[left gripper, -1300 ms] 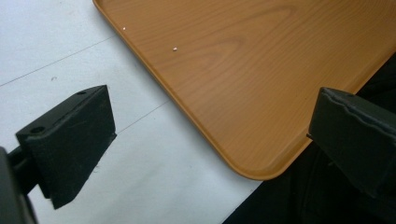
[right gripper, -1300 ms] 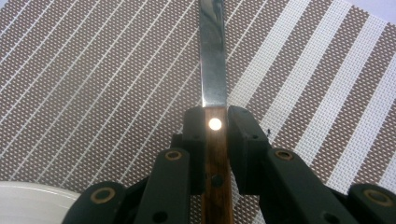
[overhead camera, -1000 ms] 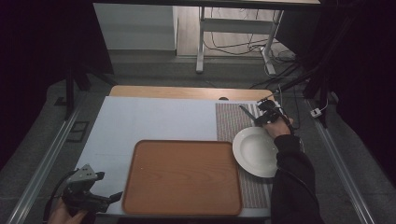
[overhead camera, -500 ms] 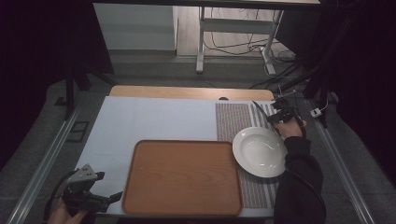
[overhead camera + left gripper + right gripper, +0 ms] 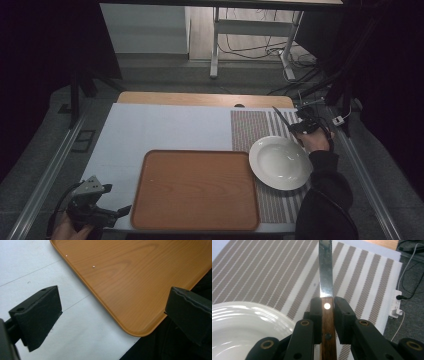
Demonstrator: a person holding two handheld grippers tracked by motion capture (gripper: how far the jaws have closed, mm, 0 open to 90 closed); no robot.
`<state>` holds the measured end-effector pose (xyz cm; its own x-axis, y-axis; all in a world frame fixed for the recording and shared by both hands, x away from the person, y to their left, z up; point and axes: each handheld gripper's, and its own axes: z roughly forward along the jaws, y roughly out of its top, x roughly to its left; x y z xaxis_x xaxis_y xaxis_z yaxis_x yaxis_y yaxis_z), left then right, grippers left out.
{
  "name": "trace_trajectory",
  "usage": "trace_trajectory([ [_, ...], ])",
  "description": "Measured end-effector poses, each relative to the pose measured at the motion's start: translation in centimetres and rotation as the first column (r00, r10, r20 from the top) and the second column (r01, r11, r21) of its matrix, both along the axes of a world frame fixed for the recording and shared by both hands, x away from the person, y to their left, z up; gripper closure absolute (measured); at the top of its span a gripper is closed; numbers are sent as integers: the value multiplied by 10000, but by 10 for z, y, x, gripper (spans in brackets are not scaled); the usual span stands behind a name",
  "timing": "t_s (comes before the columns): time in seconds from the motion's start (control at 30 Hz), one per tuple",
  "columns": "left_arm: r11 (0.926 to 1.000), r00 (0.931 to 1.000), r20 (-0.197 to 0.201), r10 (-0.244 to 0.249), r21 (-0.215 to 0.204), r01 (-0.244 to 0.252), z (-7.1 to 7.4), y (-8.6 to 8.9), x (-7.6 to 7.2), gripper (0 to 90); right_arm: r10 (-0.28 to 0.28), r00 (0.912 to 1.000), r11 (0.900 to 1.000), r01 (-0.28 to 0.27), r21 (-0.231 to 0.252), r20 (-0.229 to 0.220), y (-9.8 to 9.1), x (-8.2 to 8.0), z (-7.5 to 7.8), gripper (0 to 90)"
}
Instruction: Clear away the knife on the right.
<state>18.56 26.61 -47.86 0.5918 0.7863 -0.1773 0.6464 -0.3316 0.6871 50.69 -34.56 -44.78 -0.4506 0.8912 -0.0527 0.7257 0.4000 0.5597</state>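
The right claw [image 5: 327, 315] is clamped on a knife [image 5: 326, 277], its pads pressing both sides of the wooden handle while the steel blade runs straight out ahead of it over the striped mat [image 5: 274, 272]. A white plate [image 5: 242, 327] lies just beside and below it, on the same mat. The left claw [image 5: 112, 315] hangs well apart from the right one, jaws wide and holding nothing, over the near corner of the wooden tray [image 5: 140, 272] and the white table [image 5: 27, 262].

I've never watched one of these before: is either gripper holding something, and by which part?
The right gripper is shut on a knife, clamped on its wooden handle just below the blade. The left gripper is open and holds nothing.
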Motion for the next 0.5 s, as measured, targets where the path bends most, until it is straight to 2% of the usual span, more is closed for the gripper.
trace_trajectory([
  [0.5, 10000, 10000, 9, -8, -23, 8, 0, 0, 0, 9, 924, 9956, 9956, -921, 199, -157, 31, -30, 3, 777],
])
